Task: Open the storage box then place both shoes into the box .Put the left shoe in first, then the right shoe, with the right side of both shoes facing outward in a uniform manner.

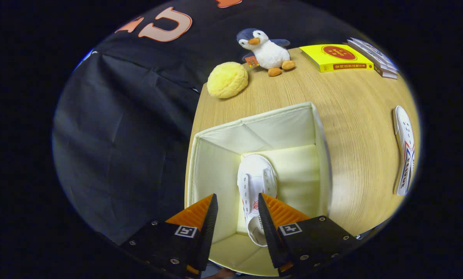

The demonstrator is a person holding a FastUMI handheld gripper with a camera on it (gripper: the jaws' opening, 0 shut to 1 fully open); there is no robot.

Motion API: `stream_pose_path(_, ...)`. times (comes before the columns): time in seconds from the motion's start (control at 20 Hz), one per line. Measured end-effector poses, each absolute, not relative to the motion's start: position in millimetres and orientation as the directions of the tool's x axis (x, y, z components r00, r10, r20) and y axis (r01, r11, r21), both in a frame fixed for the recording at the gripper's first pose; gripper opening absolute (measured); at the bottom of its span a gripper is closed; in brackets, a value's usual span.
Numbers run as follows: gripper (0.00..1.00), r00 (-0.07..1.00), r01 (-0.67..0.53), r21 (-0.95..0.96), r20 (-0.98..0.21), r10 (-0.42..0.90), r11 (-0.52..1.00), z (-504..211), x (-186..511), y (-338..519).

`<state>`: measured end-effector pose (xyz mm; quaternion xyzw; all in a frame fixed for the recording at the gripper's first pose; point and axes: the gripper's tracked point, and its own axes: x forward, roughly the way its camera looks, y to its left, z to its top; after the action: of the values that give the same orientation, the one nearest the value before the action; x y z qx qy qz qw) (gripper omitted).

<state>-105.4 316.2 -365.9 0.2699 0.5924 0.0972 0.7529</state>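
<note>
The gripper (237, 211) is seen nearest, hung over the open box (321, 128), its fingers apart and clamped on nothing; one shoe (254, 182) lies in the gap between them, down on the box floor, and no finger appears to touch it.

The box stands on the table (355, 116) with no lid over it, so the opening step is judged done. The first placement is judged done or all but done. The second shoe (405, 151) lies on its side on the table, well apart from the box, and is yet to be placed.

Which shoe is left and which right cannot be told. The heel of the shoe in the box is covered by a finger, and its outward side cannot be made out. The box's near wall is cut off behind the fingers.
</note>
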Motion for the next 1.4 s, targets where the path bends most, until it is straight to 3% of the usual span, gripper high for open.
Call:
stream_pose_path(0.2, 0.80, 0.374, 0.107, 0.539, -0.801, 0.468, 0.836, -332.1, -107.1, 264.7)
stream_pose_path(0.4, 0.90, 0.479, 0.071, 0.451, -0.798, 0.367, 0.889, -324.7, -107.9, 184.9)
stream_pose_path(0.55, 0.93, 0.514, 0.125, 0.375, -0.816, 0.263, 0.919, -333.2, -116.1, 123.5)
stream_pose_path(0.9, 0.95, 0.412, 0.294, 0.145, -0.911, 0.011, 0.945, -396.9, -171.6, -10.4)
stream_pose_path(1.2, 0.95, 0.321, 0.332, 0.095, -0.947, -0.017, 0.939, -439.1, -196.3, -44.5)
stream_pose_path(1.4, 0.89, 0.277, 0.313, 0.094, -0.961, 0.003, 0.945, -462.4, -204.4, -49.6)
